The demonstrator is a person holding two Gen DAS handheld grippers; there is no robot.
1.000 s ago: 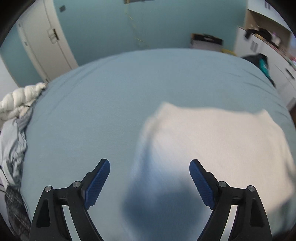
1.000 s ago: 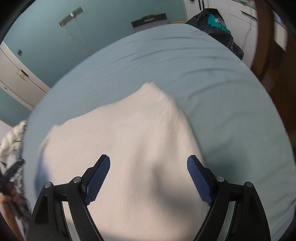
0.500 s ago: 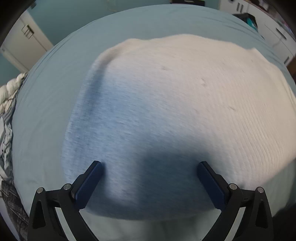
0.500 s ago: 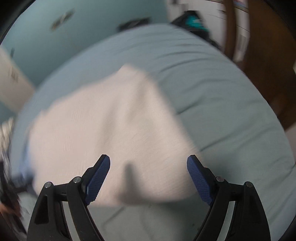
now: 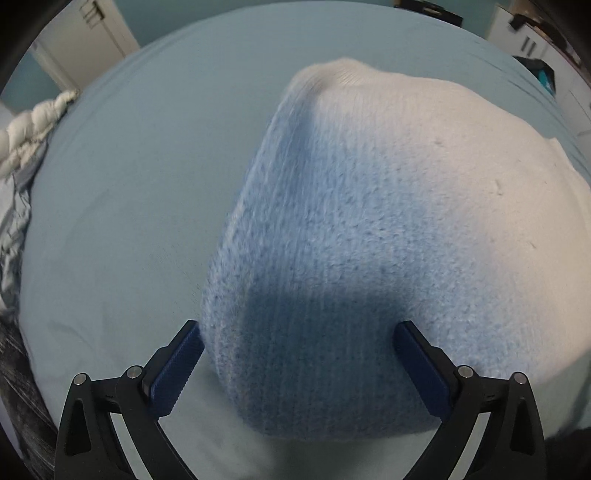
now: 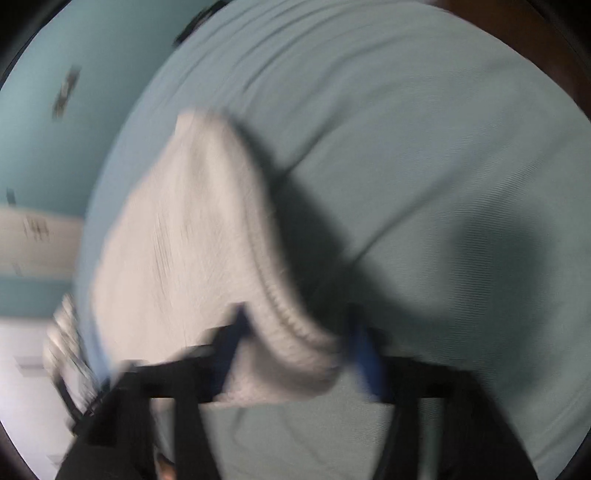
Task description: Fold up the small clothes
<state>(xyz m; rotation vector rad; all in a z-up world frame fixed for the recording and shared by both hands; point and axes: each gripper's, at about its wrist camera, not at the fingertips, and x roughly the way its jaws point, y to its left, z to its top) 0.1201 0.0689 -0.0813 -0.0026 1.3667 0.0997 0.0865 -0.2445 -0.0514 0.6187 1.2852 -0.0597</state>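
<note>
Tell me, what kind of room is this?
Most likely a bedroom. A wide bed with a light blue sheet fills the view, a rumpled white duvet is bunched at its edge, and a white knitted garment lies on the sheet. White cupboard doors stand behind.

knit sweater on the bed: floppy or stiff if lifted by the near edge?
Likely floppy: the white knit sweater drapes softly over the bed sheet. Its fuzzy ribbed surface should grip the left gripper pads, not slip. Probably light, though it looks thick.

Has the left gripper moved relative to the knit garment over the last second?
Yes. The left gripper has come in close: its open fingers now straddle the near corner of the knit garment, which earlier lay farther off on the bed sheet.
</note>
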